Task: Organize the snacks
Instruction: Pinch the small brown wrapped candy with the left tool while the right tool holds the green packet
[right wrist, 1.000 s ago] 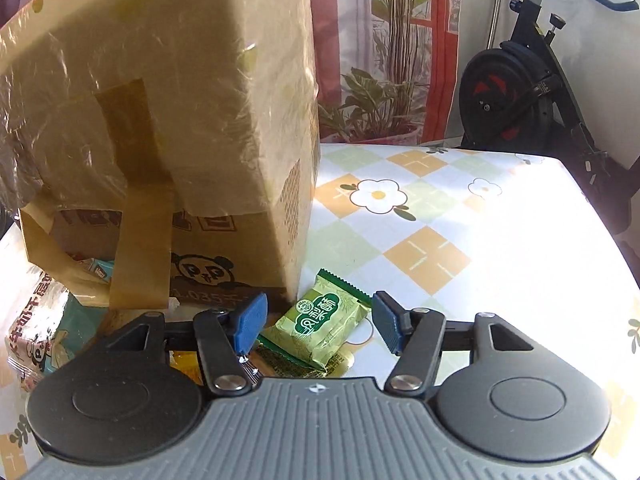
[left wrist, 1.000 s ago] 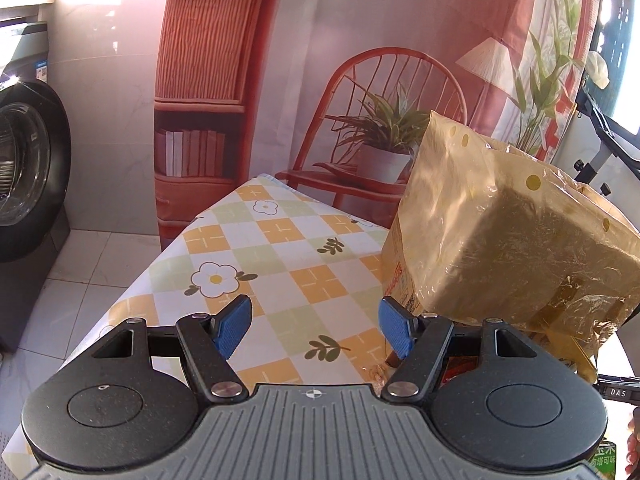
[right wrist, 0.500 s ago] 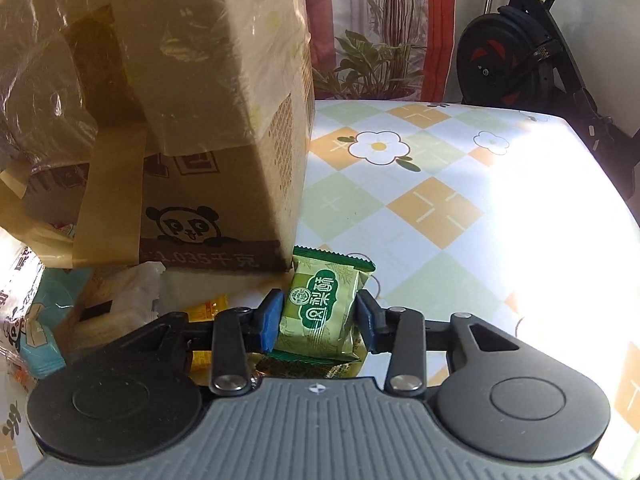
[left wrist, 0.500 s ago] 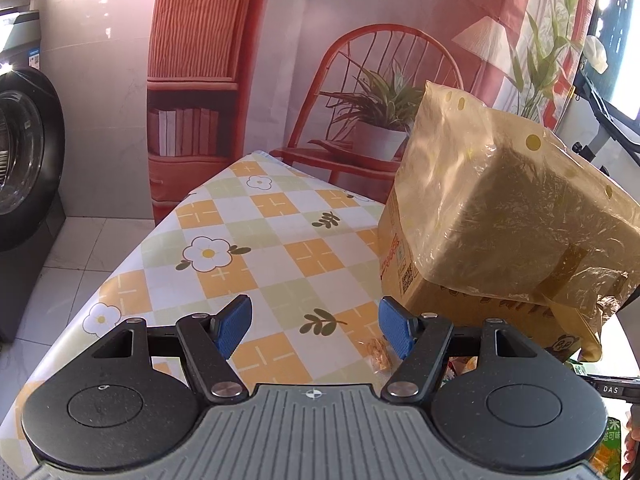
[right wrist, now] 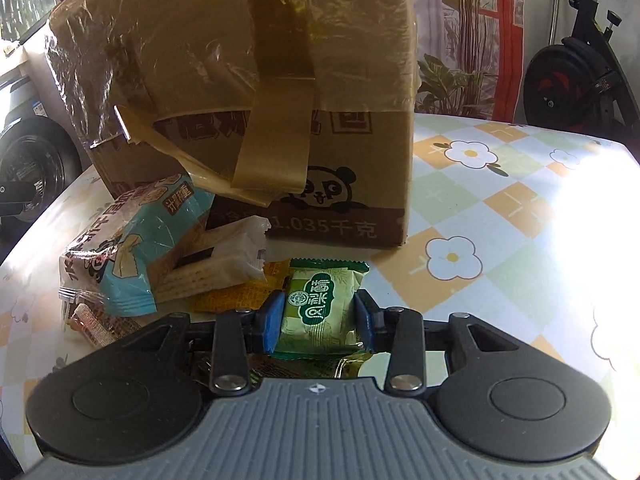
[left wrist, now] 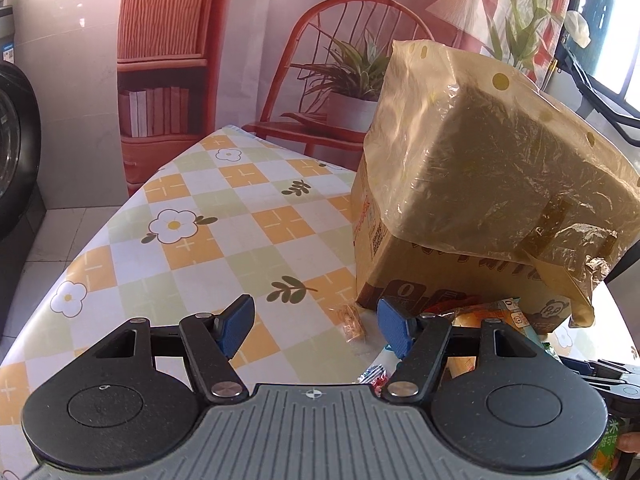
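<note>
Right gripper [right wrist: 316,322]: pads clamp the green snack packet [right wrist: 320,304] by both sides, just before the cardboard box [right wrist: 280,128]. Left gripper [left wrist: 316,326]: jaws half open and narrowing over the bare tablecloth [left wrist: 208,240], holding nothing. Open surface extends left to the table edge; the box blocks the right.

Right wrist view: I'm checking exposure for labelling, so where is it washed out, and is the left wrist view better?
Right wrist view: sun glare bleaches the tablecloth at right; the green snack packet stays readable. Left wrist view: evener light, sheen on the plastic-wrapped box.
</note>
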Action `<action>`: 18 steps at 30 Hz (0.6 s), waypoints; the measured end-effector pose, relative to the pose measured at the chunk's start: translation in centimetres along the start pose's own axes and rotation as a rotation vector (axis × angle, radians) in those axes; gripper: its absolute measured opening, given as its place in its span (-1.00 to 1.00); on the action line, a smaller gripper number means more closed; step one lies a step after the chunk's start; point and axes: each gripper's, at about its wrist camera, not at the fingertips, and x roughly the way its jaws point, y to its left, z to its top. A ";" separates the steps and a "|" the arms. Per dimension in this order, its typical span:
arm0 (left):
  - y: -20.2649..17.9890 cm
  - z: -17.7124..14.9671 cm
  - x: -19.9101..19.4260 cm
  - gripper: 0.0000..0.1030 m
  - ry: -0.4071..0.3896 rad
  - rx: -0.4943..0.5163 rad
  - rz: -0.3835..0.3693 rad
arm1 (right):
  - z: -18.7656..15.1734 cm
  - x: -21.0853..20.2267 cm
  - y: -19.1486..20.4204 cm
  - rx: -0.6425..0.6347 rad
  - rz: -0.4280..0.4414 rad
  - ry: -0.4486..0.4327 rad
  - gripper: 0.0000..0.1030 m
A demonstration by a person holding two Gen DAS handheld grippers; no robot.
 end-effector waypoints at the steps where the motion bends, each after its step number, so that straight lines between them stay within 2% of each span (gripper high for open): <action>1: 0.1 -0.1 0.1 0.33 0.004 -0.003 -0.002 | -0.1 0.2 0.2 -0.014 -0.008 -0.012 -0.23; 8: 0.1 -0.7 2.1 0.17 0.048 -0.016 -0.020 | -1.0 0.4 0.4 -0.027 -0.011 -0.070 -0.23; 12: -0.6 -0.8 4.6 0.11 0.072 -0.019 -0.047 | -1.2 0.4 0.2 -0.023 -0.006 -0.078 -0.23; 15: -1.2 -0.6 6.8 -0.07 0.103 -0.022 -0.075 | -1.6 0.5 -0.1 -0.023 -0.004 -0.081 -0.23; 18: -1.6 -0.5 8.6 -0.07 0.130 -0.041 -0.068 | -1.5 0.5 -0.1 -0.024 -0.005 -0.080 -0.23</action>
